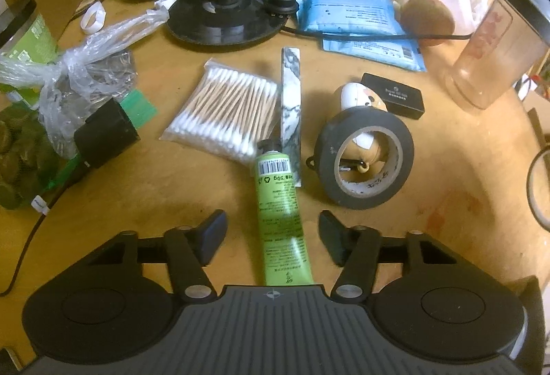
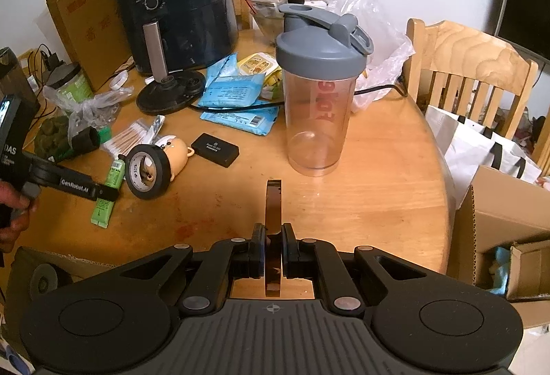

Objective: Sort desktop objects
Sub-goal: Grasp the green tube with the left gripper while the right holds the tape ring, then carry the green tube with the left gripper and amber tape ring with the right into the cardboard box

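On wooden table, green tube lies between left gripper's parted fingers.

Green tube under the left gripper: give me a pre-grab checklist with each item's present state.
1. Green tube lies between the left gripper's fingers: ok.
2. Pads touching the tube: not ok, a gap shows on both sides.
3. Tube lined up with the gripper: ok, it runs nearly straight out between the fingers.
4. Tube free of neighbours: not ok, its cap end rests on the marbled strip, next to the cotton swab pack.
5. Tape roll clear of the near finger: ok.
6. Right gripper secure: ok, shut on a thin brown disc.
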{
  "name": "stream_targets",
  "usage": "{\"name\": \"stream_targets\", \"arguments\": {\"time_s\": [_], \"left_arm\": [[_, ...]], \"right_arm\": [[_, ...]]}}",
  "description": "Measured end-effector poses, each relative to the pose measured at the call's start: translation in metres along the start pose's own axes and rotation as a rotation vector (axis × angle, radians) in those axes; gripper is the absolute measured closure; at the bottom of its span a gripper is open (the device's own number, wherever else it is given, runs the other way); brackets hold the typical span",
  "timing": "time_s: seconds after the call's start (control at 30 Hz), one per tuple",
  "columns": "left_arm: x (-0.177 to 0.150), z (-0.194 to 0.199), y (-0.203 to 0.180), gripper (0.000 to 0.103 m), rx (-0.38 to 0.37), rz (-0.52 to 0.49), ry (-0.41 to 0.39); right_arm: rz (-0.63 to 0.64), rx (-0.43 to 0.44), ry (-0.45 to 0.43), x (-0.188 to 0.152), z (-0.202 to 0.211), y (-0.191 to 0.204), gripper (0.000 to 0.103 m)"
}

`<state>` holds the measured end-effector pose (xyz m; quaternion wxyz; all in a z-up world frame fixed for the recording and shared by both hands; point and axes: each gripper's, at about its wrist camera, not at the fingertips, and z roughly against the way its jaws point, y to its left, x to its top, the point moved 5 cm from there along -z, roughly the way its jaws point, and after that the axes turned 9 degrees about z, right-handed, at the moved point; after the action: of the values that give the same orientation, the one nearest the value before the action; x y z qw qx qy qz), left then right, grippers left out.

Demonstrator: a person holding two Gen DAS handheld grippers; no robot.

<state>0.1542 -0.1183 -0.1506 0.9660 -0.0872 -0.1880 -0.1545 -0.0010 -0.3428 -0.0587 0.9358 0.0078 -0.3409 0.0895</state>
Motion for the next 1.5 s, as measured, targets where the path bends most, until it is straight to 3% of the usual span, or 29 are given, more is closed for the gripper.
{"name": "stream_targets", "arguments": {"time_s": [0.3, 0.43, 0.83, 1.5], "left_arm": [[0.006, -0.007, 0.001, 0.055, 0.007, 0.037, 0.001], [0.006, -0.012, 0.002, 0.075, -0.011, 0.05, 0.018], [0.004, 0.004, 0.009, 0.075, -0.038, 0.076, 0.004], [0.0, 0.075, 0.021, 0.075, -0.071, 0.134, -0.087]], "right_arm": [[-0.006, -0.006, -0.006, 0.0, 0.003, -0.004, 0.091], [-0.009, -0.007, -0.005, -0.002, 0.004, -0.005, 0.091], [-0.016, 0.006, -0.014, -0.003, 0.006, -0.006, 0.091], [0.031, 0.077, -0.054, 0.016, 0.012, 0.004, 0.092]]}}
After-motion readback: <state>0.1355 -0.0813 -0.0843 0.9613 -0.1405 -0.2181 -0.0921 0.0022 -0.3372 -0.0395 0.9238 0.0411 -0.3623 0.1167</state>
